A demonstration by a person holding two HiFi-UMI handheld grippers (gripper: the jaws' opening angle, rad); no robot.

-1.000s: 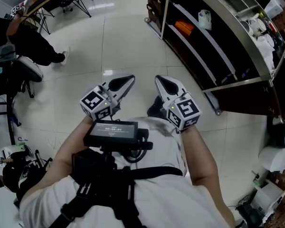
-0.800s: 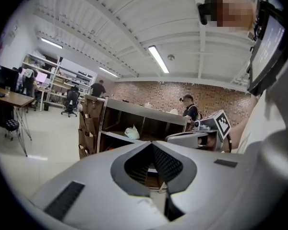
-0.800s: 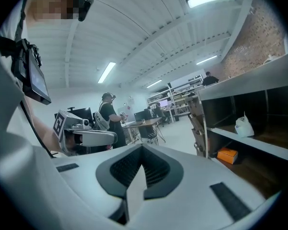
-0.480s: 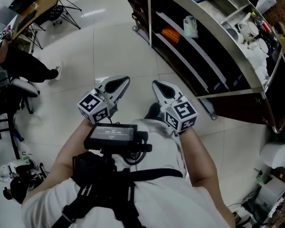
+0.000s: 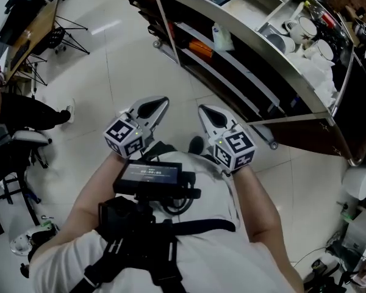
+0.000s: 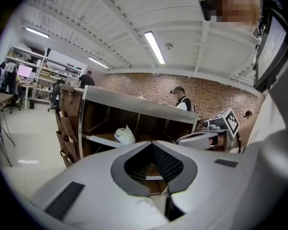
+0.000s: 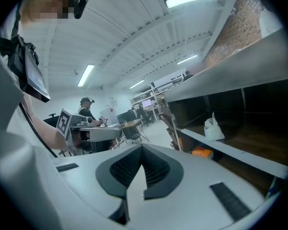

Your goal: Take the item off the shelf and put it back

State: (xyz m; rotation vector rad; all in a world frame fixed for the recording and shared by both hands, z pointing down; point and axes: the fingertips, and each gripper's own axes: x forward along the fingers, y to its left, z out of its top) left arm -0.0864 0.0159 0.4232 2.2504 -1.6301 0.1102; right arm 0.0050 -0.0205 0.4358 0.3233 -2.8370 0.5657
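A white tied bag (image 5: 221, 38) stands on a middle board of the dark curved shelf unit (image 5: 305, 96), with an orange item (image 5: 201, 47) on the board below. The left gripper view shows the bag (image 6: 125, 135) far ahead; the right gripper view shows the bag (image 7: 214, 128) and the orange item (image 7: 201, 153). Both grippers are held close before the person's chest, well short of the shelf. My left gripper (image 5: 163, 101) has nothing between its jaws; they are just opening and still look together. My right gripper (image 5: 202, 109) is shut and empty.
White cups and dishes (image 5: 299, 29) sit on the shelf's top. The shelf stands on casters (image 5: 273, 144) on a pale tiled floor. A seated person (image 5: 24, 108) and folding stands (image 5: 55, 35) are at the left. Bottles and gear (image 5: 354, 237) crowd the lower right.
The head view has swung toward the shelf, so the unit and its bag now lie further left and more of its top shows. Both grippers have stayed before the chest.
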